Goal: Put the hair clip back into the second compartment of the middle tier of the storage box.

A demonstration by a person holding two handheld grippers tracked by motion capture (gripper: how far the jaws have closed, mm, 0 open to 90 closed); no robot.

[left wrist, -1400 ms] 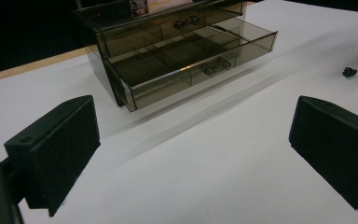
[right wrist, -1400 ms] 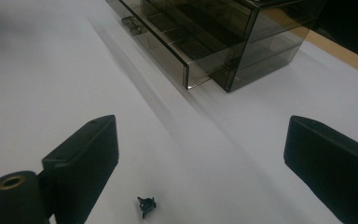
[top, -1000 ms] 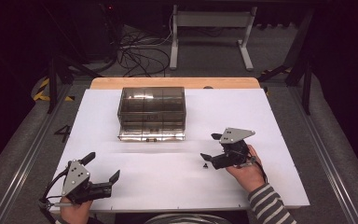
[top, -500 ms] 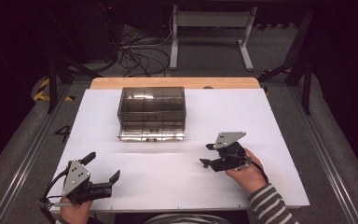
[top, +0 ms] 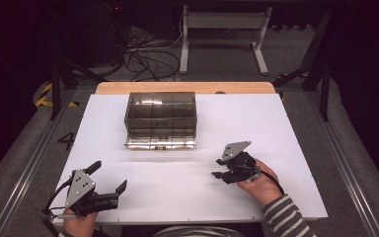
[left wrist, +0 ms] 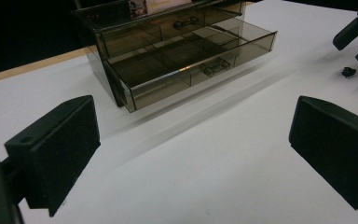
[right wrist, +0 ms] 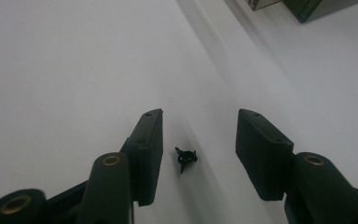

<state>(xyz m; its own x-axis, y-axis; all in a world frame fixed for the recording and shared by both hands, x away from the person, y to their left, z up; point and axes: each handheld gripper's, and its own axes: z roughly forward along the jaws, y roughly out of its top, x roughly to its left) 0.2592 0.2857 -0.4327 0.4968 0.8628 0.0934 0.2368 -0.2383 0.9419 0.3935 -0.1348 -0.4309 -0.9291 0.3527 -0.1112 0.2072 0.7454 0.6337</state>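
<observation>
Over on the left, left gripper [top: 109, 189] resting low at the near edge of the white table [top: 296, 128], jaws spread wide, empty, aimed at the smoky drawer box [top: 160, 120] with its lower drawer pulled out. Moving right: tiny black part [right wrist: 185, 158] lying on the sheet between the jaws of the right gripper [right wrist: 198, 154], pads just closing in, not yet touching. Looking light, rigid, spiky and easy to flick away; probably best pinching across its middle. Right hand [top: 259, 180] tilting the tool down and leftward.
</observation>
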